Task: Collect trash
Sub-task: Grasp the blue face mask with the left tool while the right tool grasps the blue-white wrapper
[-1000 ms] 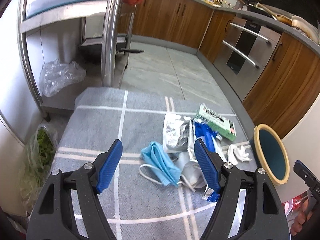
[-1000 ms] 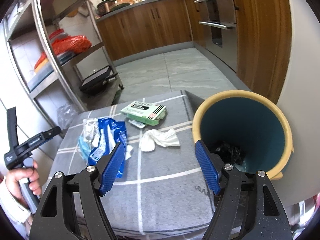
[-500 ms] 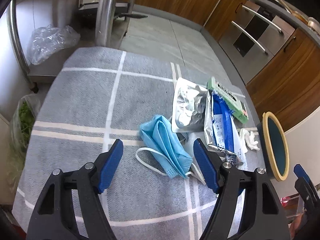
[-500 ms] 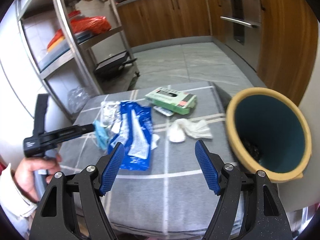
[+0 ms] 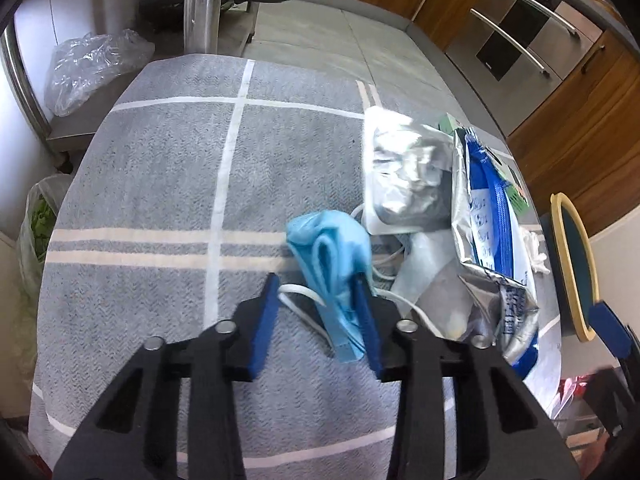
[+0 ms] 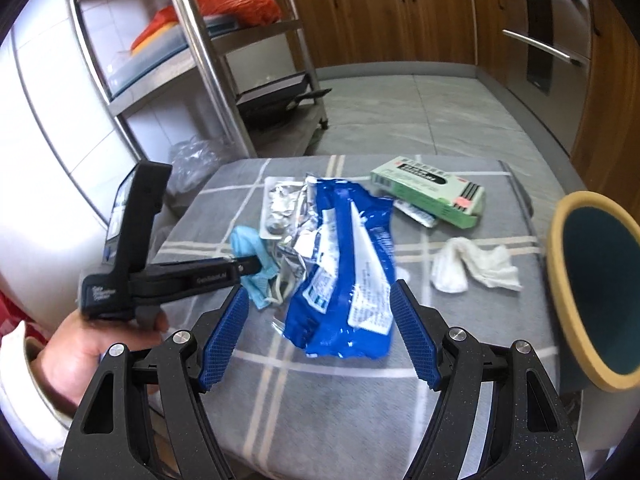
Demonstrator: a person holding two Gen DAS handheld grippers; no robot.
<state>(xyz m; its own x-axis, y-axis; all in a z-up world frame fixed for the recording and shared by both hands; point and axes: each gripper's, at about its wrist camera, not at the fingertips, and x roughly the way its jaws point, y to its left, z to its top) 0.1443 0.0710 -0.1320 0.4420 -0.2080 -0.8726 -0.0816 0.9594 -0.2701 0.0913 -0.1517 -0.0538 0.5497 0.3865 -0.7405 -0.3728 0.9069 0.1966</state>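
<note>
My left gripper [image 5: 316, 300] has just been closing round the blue mask [image 5: 332, 256], which sits between the jaws at the near left of the pile; the right pad touches it, the left pad does not yet, so no firm clamp. My right gripper [image 6: 320, 336] hangs spread wide over the blue wrapper [image 6: 344, 264], empty. The bin [image 6: 592, 296] stands far right, beside the cloth's [image 5: 160, 184] edge, handy for drops.
</note>
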